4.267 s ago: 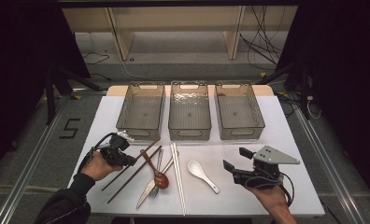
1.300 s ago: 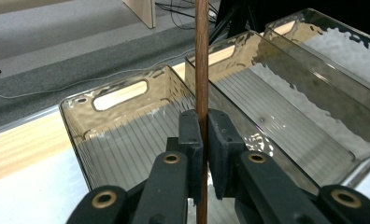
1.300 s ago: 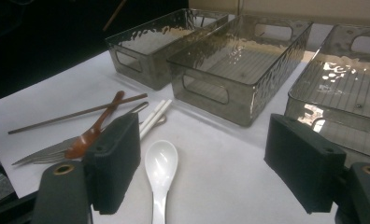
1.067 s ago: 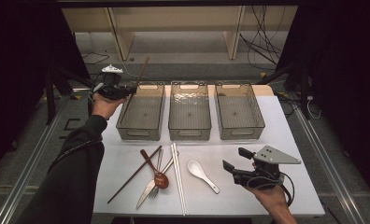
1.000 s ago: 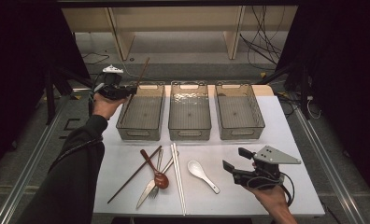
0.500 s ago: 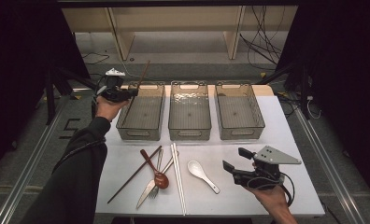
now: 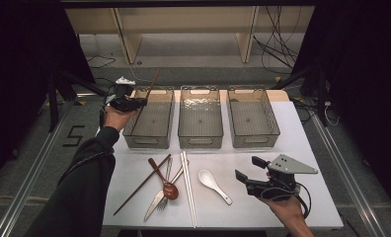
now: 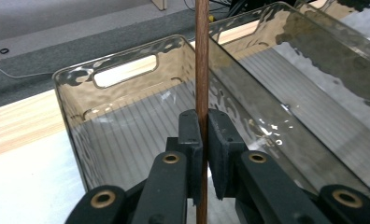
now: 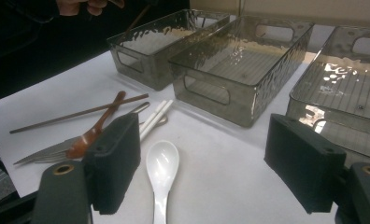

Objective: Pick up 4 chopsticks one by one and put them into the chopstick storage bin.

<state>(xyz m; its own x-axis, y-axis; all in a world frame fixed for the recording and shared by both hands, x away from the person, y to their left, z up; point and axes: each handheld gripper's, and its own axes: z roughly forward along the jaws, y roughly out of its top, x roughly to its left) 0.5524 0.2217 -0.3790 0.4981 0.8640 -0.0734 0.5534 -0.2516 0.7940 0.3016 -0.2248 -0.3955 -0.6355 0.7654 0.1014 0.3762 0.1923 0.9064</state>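
Observation:
My left gripper [image 7: 136, 102] hangs over the far left corner of the left clear bin [image 7: 134, 134]. It is shut on a brown chopstick [image 7: 152, 85], which tilts up and away from it. In the left gripper view the chopstick [image 8: 202, 65] runs upright between the pressed pads [image 8: 191, 135], above the bin's ribbed floor [image 8: 127, 140]. My right gripper [image 7: 248, 169] rests low near the table's front right, open, with nothing between its jaws. Seen along the right gripper [image 9: 206, 163], a white ceramic spoon [image 9: 162, 168] lies on the table just ahead.
A middle bin [image 7: 200, 140] and a right bin [image 7: 253, 140] stand beside the left one. On the white table [image 7: 302, 148] lie a second brown chopstick [image 7: 141, 185], a wooden spoon [image 7: 164, 181], a fork and knife, white chopsticks [image 7: 187, 190] and the white spoon [image 7: 213, 183].
Since the oldest frame, my left gripper left the cutlery pile and rose to the left bin's far corner with one brown chopstick. Over the last second it barely shifted. The right gripper stayed put.

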